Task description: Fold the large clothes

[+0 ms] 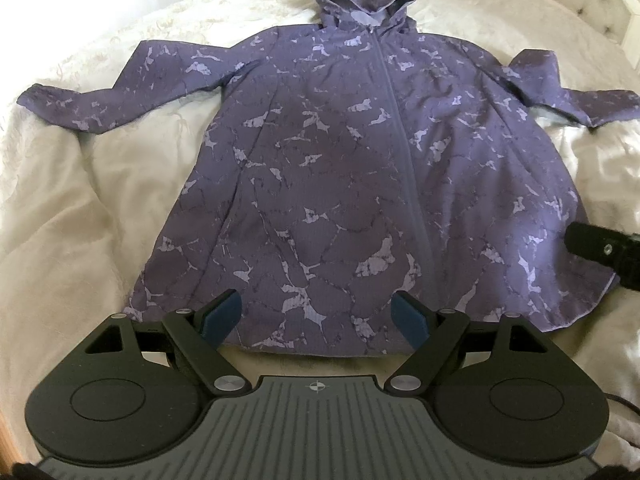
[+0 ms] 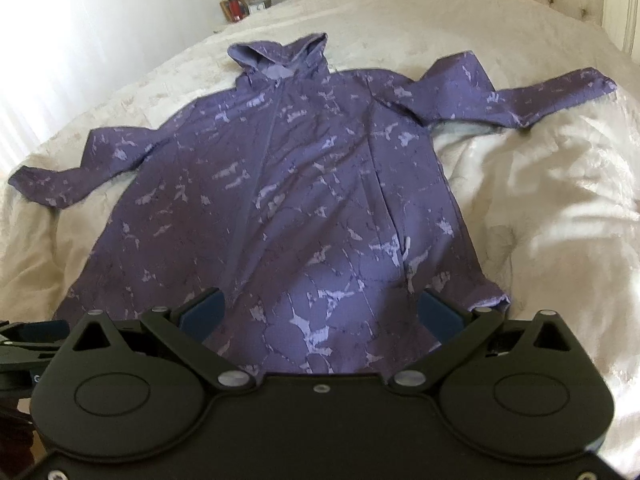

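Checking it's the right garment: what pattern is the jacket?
Purple hooded jacket with pale lilac marbled splotches, clearest in the left wrist view.

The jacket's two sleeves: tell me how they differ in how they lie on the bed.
The left sleeve slopes down from the shoulder and ends in a cuff pointing toward the bed's left edge; the right sleeve kinks up into a raised peak near the shoulder before running outward. The left sleeve lies flatter; the right sleeve is bunched, with a fold standing off the bedspread. Both are spread away from the body of the jacket, unfolded, in the same purple marbled fabric.
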Motion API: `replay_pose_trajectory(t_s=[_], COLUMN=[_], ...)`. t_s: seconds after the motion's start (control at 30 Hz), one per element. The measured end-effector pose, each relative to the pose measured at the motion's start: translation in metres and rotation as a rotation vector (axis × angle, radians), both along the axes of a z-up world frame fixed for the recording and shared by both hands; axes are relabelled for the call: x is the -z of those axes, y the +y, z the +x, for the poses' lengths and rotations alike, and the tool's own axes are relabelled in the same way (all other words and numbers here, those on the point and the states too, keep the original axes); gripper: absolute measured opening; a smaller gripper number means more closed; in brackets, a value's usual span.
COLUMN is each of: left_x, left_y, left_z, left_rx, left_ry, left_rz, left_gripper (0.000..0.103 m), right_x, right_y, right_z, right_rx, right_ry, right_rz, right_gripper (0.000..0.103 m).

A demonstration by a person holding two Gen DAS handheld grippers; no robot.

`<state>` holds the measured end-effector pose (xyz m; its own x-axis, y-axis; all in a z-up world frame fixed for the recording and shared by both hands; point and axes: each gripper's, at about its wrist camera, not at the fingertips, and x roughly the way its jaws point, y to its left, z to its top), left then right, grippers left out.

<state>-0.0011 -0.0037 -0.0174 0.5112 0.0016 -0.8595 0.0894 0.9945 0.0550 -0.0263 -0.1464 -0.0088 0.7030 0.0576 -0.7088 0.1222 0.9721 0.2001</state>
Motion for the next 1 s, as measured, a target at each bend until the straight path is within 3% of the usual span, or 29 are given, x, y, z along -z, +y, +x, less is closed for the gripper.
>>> replay_pose_trajectory(t_s=[0.23,0.5,0.83,1.0], left_x=[-0.008,-0.034,-0.042,-0.031], left_y=[0.003,0.004,0.000,0.036], left_z=[0.005,0.021,0.057,0.085], left_rx=[-0.014,-0.003,0.066,0.041], left_ry=[-0.044,-0.166,-0.273,-0.255], left_rz=[-0.009,-0.033,-0.027,-0.150], left_gripper=[0.081,0.081,0.081,0.081], right_x=[-0.014,-0.038,-0.040,-0.034], right_y=[-0.001,-0.010,-0.029,-0.026], right_z=[-0.005,-0.003,0.038,0.055], right_rx=[-0.003,-0.011,-0.030,-0.052], right_ry=[-0.124,-0.301,-0.255,-0.201], right_rz=[-0.005,0.031,0.078,0.069], right_gripper=[0.102,0.102,0.102,0.102])
